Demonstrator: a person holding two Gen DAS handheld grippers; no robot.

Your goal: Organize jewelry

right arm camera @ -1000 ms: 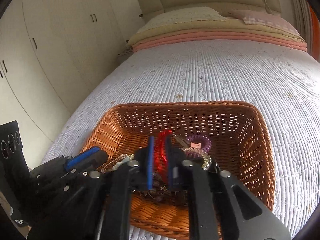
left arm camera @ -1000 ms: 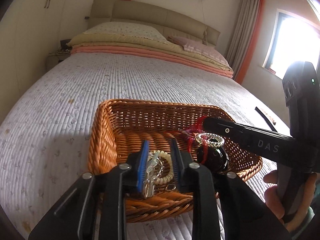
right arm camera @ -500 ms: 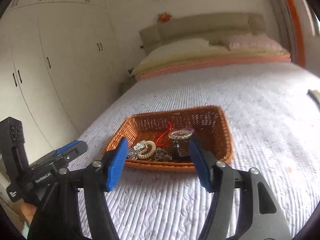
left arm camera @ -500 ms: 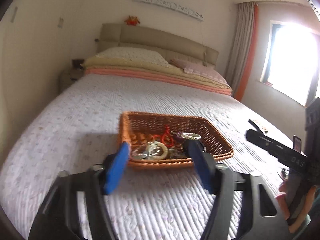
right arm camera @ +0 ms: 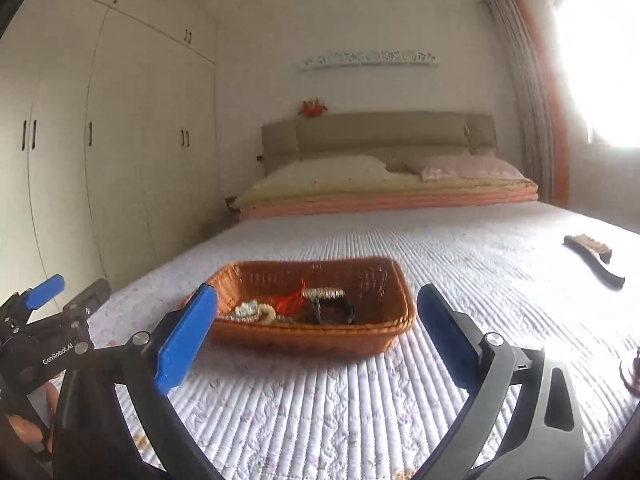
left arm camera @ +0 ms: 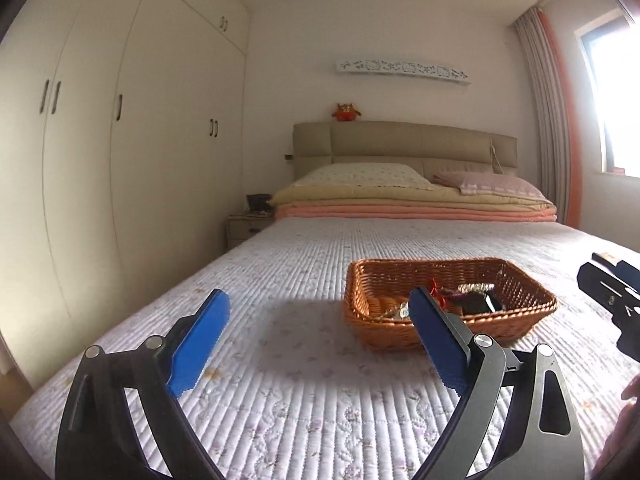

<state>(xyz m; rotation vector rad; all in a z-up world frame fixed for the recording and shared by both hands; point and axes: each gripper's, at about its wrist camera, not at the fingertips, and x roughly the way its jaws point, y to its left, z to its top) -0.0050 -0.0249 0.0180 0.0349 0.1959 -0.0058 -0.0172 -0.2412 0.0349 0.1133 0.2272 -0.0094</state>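
A brown wicker basket (left arm camera: 384, 332) sits on the quilted bed (left arm camera: 304, 408). It holds a red cord (right arm camera: 294, 300), a cream beaded bracelet (right arm camera: 256, 312), a sparkly ring-shaped piece (right arm camera: 324, 292) and a dark round item (right arm camera: 332, 314). My left gripper (left arm camera: 318, 300) hovers short of the basket and to its left, jaws opening wide with nothing between them. My right gripper (right arm camera: 317, 294) faces the basket (right arm camera: 304, 336) from the near side, jaws also opening and empty. Each gripper is well clear of the basket.
A dark brush (right arm camera: 592, 254) lies on the bed at the right. Pillows and folded blankets (left arm camera: 412, 200) are stacked by the headboard. White wardrobes (left arm camera: 120, 160) line the left wall, with a nightstand (left arm camera: 244, 228) beside them. A bright window is at the right.
Both grippers were shut on jewelry inside the basket: the left on a beaded and silver piece, the right on the red cord. They let go, opened wide and drew back.
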